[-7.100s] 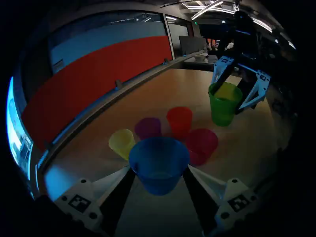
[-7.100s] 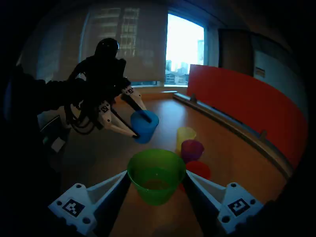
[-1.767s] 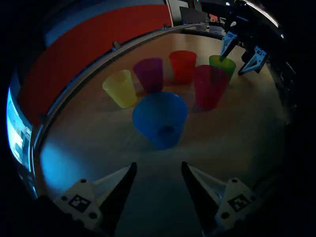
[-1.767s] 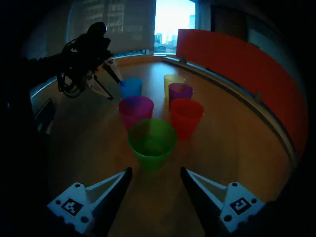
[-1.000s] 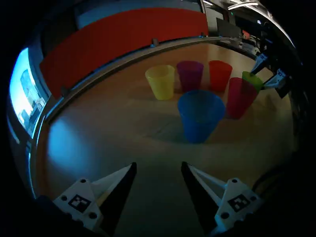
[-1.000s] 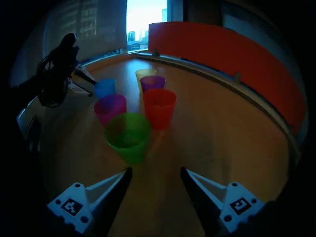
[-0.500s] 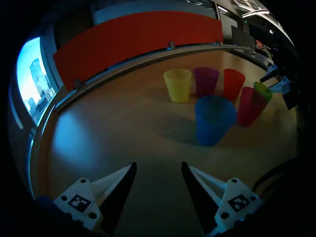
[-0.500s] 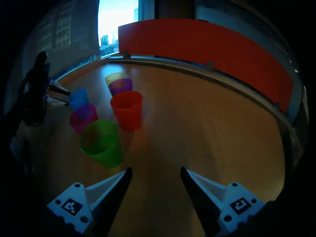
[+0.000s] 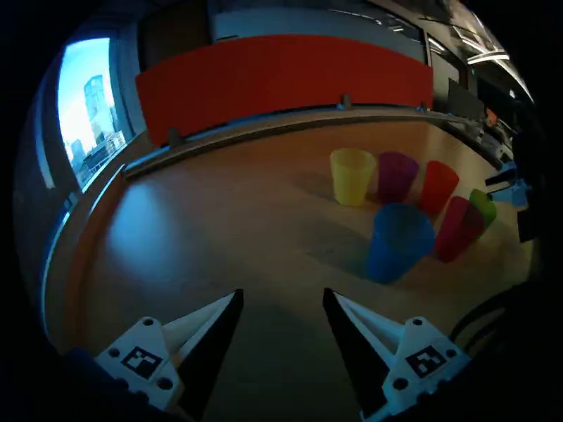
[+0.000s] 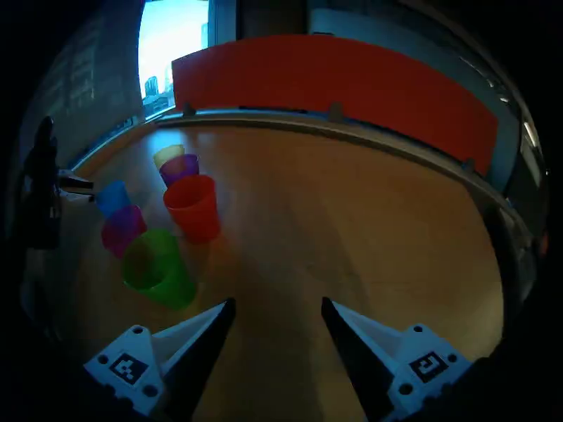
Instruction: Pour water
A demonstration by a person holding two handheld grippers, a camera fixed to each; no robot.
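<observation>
left hand-held gripper (image 9: 281, 292) jaws apart; blue cup (image 9: 397, 243) upright on table (image 9: 211, 225)

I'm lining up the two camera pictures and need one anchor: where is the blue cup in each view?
Left gripper view: the blue cup sits right of centre, the nearest cup of the cluster.
Right gripper view: the blue cup stands at the far left, just beyond the magenta cup.
Shared landmark: the red wall panel behind the table.
</observation>
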